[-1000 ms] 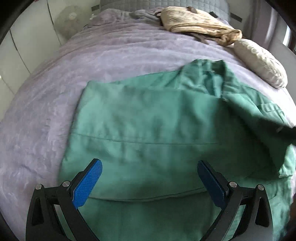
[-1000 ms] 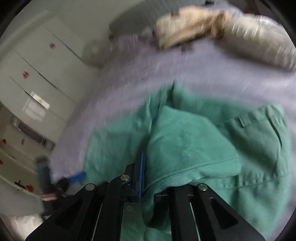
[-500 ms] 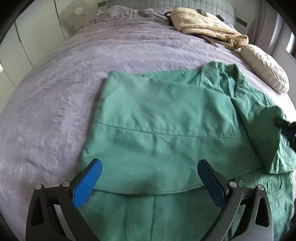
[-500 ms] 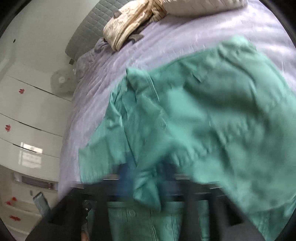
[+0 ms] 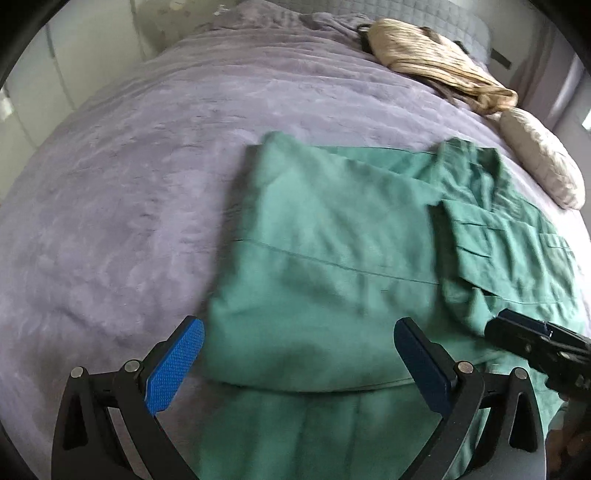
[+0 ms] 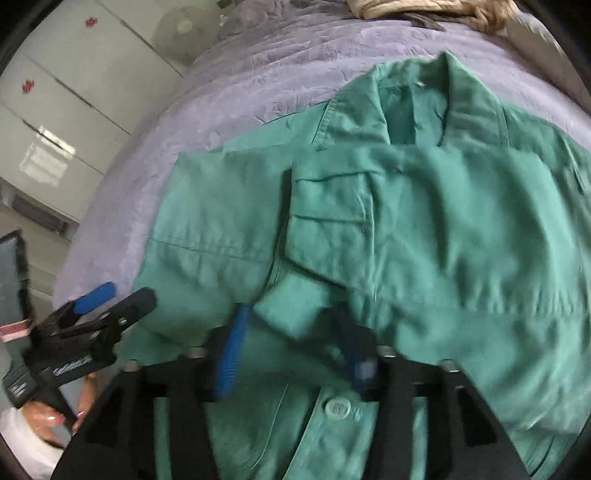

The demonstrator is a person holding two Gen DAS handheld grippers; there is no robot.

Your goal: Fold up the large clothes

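Note:
A green button shirt lies spread on the purple bedspread, collar towards the headboard, with both sleeves folded in over the body. My left gripper is open and empty, low over the shirt's folded left side. My right gripper is open; the folded sleeve cuff lies loose between its blurred blue pads. The right gripper's tip also shows in the left wrist view, and the left gripper shows in the right wrist view. The shirt fills the right wrist view.
A beige bundle of clothing and a cream pillow lie at the head of the bed. White wardrobe doors and a fan stand beyond the bed's left edge.
My right gripper carried the right sleeve across the shirt, laid it down and opened, letting the cuff go. The left gripper stayed open and drifted left and back.

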